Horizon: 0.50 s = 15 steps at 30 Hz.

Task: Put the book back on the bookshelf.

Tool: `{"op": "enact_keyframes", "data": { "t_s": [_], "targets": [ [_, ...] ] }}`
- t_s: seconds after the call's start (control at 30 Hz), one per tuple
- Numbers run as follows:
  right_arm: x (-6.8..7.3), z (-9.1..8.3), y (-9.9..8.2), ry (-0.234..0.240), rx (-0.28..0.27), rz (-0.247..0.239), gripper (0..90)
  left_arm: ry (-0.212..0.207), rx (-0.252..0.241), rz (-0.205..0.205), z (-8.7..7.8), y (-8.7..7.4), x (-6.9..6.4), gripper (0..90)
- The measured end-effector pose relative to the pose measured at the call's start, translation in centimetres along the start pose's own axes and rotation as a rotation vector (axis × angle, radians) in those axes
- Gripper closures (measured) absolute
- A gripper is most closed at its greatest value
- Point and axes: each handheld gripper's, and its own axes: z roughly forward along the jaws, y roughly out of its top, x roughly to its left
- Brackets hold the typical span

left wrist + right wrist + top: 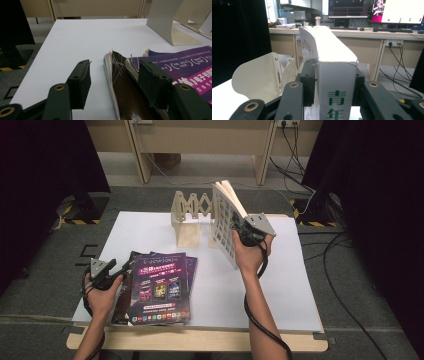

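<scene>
Your right gripper [239, 231] holds the thick white book with the patterned cover [223, 217] upright by its spine, jaws on either side, beside the pale wooden folding rack [192, 215]. Your left gripper [116, 273] stands open at the purple magazines [161, 287] on the white surface [220, 285], one jaw on them.

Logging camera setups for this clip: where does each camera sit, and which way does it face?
High view: above the person's side, facing forward and down on the white table; both forearms, left gripper, right gripper.
Left gripper view: rides the left gripper, facing the magazine stack; its jaws stand apart.
Right gripper view: rides the right gripper, facing the upright book between its jaws.
Shared: the folding book rack.
</scene>
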Motion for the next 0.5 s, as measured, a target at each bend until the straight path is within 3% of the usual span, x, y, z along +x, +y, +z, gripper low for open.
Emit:
{"op": "enact_keyframes", "data": {
  "t_s": [0.5],
  "targets": [
    [-0.1, 0.9, 1.1, 0.021, 0.033, 0.000, 57.4, 0.002, 0.005, 0.007, 0.0, 0.0, -0.1, 42.7]
  ]
}}
